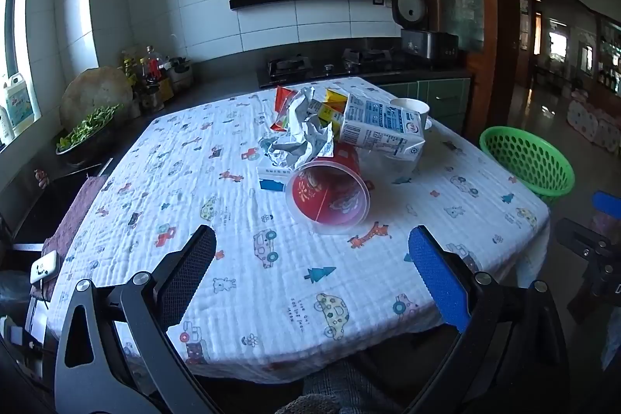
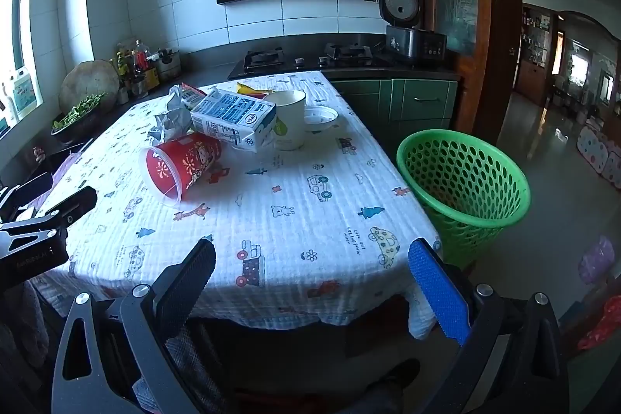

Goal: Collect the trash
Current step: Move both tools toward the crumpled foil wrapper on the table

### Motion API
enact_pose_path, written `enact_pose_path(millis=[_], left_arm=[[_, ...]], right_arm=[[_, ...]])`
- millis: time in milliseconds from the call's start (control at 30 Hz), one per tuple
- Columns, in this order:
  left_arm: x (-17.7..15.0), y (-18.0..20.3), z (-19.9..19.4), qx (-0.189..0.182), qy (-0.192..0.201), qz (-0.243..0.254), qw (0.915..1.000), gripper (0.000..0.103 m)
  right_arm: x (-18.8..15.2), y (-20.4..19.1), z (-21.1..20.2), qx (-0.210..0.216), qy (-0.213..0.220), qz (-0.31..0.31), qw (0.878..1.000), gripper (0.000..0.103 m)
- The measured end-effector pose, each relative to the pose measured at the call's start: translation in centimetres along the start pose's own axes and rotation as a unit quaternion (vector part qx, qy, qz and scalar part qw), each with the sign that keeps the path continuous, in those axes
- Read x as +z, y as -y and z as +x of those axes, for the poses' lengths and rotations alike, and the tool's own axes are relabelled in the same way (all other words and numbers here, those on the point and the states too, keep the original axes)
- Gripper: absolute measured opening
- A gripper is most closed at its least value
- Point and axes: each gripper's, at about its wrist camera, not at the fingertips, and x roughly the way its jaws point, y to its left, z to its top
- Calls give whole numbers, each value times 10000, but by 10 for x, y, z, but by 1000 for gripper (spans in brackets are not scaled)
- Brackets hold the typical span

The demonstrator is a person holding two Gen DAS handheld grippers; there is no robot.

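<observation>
Kitchen light falls on the table (image 1: pixel 271 297), where the red cup (image 1: pixel 328 194) lies tipped just in front of the milk carton (image 1: pixel 378 127) and crumpled foil (image 1: pixel 300 134). Both my left claw (image 1: pixel 312 270) and right claw (image 2: pixel 312 282) hang released and empty, so nothing is collected yet. Next I judge I must reach the cup, then carry it to the green basket (image 2: pixel 464 181) well right of it.

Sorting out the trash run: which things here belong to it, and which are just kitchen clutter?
For the job:
red cup
milk carton
crumpled paper
white paper cup
green basket

Just lying about:
rice cooker
bowl of greens
bottles
</observation>
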Motion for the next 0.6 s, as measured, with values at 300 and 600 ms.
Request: enact_pose_path(millis=[300,600], left_arm=[[0,0,0,-27,-1,24,10000,98],[-2,0,2,7,-19,31,10000,98]], right_arm=[[0,-1,0,-9,-1,6,10000,97],[-2,-2,1,-7,-28,-27,10000,97]])
